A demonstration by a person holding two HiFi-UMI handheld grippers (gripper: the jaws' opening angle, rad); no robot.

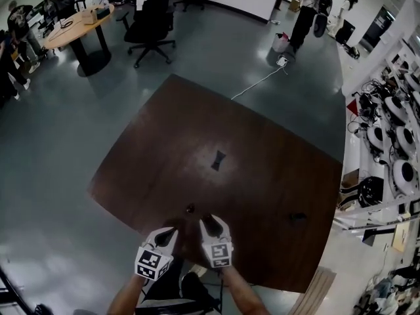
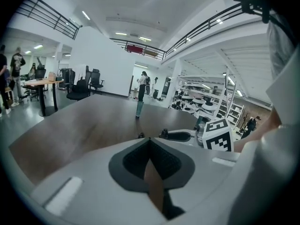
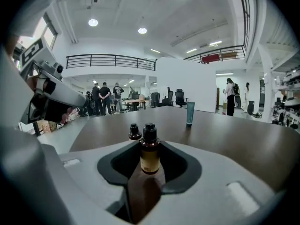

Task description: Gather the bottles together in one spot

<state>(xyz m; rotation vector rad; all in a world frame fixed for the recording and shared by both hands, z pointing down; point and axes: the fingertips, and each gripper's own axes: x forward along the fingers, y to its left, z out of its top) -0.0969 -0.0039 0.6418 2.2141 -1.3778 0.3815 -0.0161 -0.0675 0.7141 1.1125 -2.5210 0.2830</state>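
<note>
Near the table (image 1: 262, 176) edge: right gripper (image 1: 209, 222) clamps a brown bottle (image 3: 150, 156); left gripper (image 2: 150, 142) closed, empty. Set-down may topple the neighbouring bottle (image 3: 135, 131).

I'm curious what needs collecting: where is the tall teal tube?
In the head view the tall teal tube stands alone near the middle of the dark brown wooden table, farther out than the small black-capped brown bottle by the near edge.
</note>
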